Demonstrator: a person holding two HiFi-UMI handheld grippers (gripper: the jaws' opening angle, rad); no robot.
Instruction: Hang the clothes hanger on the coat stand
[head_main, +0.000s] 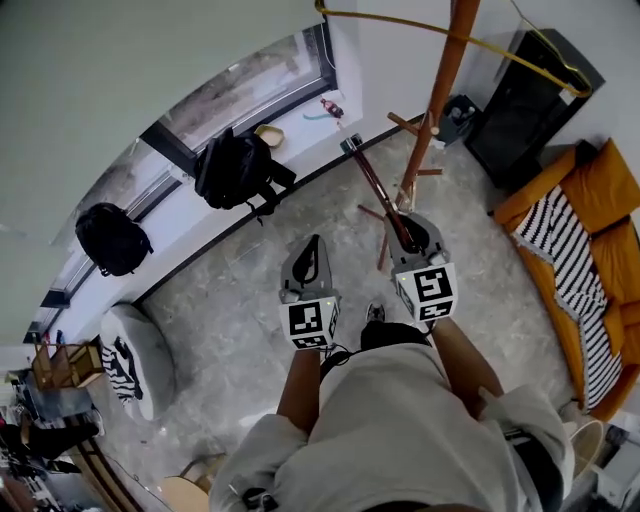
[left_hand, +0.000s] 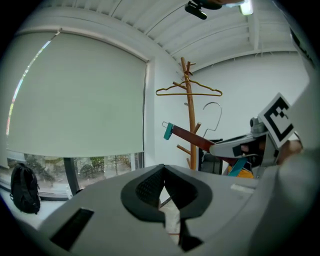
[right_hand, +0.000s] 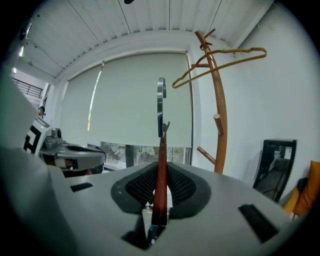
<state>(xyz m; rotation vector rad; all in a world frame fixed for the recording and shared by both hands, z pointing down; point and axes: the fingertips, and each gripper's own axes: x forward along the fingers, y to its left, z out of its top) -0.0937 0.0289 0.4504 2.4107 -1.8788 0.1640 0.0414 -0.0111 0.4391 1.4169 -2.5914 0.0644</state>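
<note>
My right gripper (head_main: 410, 224) is shut on a dark red-brown wooden clothes hanger (head_main: 378, 190) that slants up and left from its jaws. In the right gripper view the hanger (right_hand: 160, 175) stands on edge between the pads, its metal hook (right_hand: 161, 99) above. The wooden coat stand (head_main: 432, 105) rises just beyond, with a thin yellow hanger (head_main: 470, 42) on its top pegs. My left gripper (head_main: 313, 248) is level beside the right one, shut and empty (left_hand: 163, 170). From the left gripper view the held hanger (left_hand: 192, 139) shows a teal clip (left_hand: 168, 131) in front of the stand (left_hand: 190, 120).
Two black backpacks (head_main: 238, 168) (head_main: 112, 238) sit on the window ledge. An orange sofa with a striped cloth (head_main: 578, 262) is at the right, a black cabinet (head_main: 525, 100) behind the stand. A white patterned pouf (head_main: 135, 360) sits at the lower left.
</note>
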